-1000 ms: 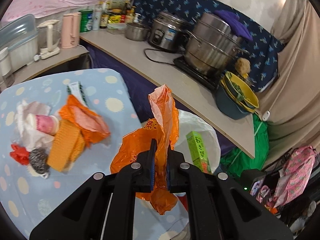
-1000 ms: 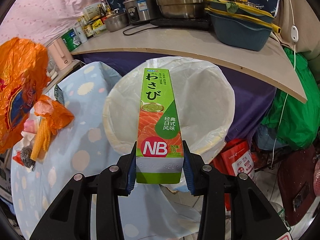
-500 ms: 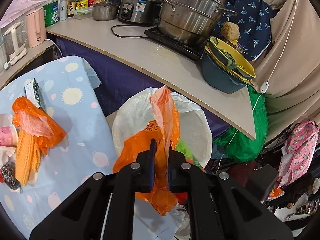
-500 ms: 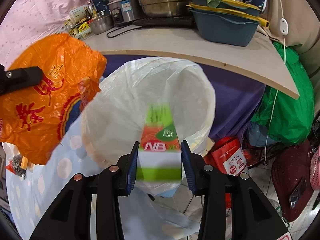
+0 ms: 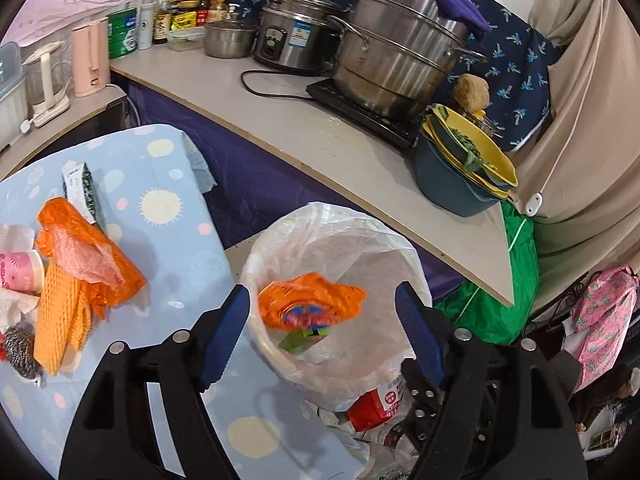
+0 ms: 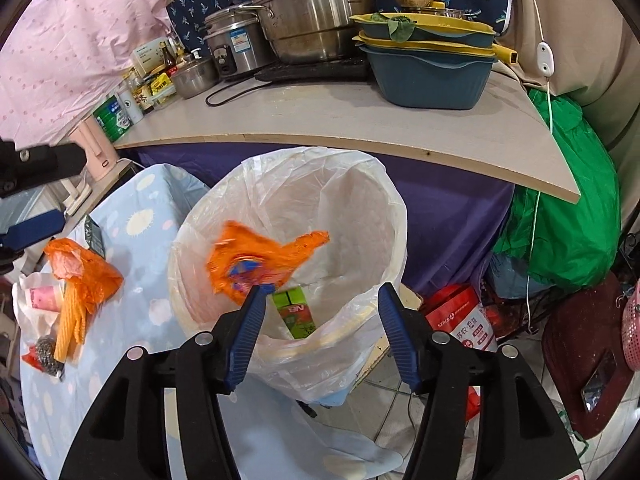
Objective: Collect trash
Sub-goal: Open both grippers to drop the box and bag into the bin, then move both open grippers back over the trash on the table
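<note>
While my left gripper point(image 5: 322, 334) hangs over the bin, its jaws are opening wide and nothing sits between the pads. At nine o'clock of it, on the blue sun-print tablecloth point(image 5: 168, 236), trash lies in a heap: a steel scourer point(image 5: 20, 354), an orange foam net point(image 5: 60, 320), a pink paper cup point(image 5: 20, 276), a crumpled orange plastic bag point(image 5: 94, 256) and a dark flat wrapper point(image 5: 84, 190). At twelve o'clock of my blue pads, the white-lined trash bin point(image 5: 404, 256) stands beside the table, and the orange bag point(image 5: 310, 310) I carried is inside its mouth, blurred, free of my fingers. Under it shows a green corner, probably the wasabi box point(image 5: 304, 338).

From my right gripper point(image 6: 320, 330), jaws also opening and pinching nothing, the same table pile sits at nine o'clock. The orange bag is at eleven o'clock within the bin, smeared, and the wasabi box point(image 6: 296, 312) lies at twelve o'clock against the liner inside the bin. At three o'clock, on the floor, stand a red packet point(image 6: 460, 316) and a green sack point(image 6: 560, 208). Pots and stacked basins point(image 6: 428, 60) crowd the counter beyond.
</note>
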Tool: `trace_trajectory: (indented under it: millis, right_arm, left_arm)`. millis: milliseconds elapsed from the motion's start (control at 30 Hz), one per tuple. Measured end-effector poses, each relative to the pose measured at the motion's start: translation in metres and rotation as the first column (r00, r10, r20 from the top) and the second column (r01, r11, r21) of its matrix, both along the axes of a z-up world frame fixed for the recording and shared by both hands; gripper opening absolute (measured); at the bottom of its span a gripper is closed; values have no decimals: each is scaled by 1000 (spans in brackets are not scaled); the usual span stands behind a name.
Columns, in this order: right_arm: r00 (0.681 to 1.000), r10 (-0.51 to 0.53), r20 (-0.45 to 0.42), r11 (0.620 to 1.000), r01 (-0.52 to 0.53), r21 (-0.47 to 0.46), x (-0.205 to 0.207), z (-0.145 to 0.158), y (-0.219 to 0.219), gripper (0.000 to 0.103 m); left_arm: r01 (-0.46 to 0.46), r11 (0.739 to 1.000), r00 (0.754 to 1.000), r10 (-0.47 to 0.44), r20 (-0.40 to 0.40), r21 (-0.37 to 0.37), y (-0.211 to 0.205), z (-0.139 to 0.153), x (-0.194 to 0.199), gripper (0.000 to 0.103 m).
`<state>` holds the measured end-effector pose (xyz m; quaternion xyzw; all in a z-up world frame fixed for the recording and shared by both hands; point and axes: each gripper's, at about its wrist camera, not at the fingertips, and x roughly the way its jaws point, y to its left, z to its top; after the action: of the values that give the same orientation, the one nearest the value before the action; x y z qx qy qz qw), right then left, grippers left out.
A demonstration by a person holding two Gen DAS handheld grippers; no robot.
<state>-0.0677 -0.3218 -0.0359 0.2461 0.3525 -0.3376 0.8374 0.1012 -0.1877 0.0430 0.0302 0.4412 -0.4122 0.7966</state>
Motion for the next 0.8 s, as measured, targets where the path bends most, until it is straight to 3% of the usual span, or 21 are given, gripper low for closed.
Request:
trace_trajectory:
  millis: [433,700,800]
  right_arm:
    - [999,37,24,999,-36,-30,11,18,20,60]
    - [994,110,26,993,-109,-44,33,25,53,61]
    - [989,144,21,989,-143,-48,44,26,67,61]
  left_arm:
    - [-146,989,988,144,45,26,62,1,19,72]
    - [-242,969,968,237,89,57,110,-3,25,73]
    - [-285,956,956,278,99,70,129,-7,29,78]
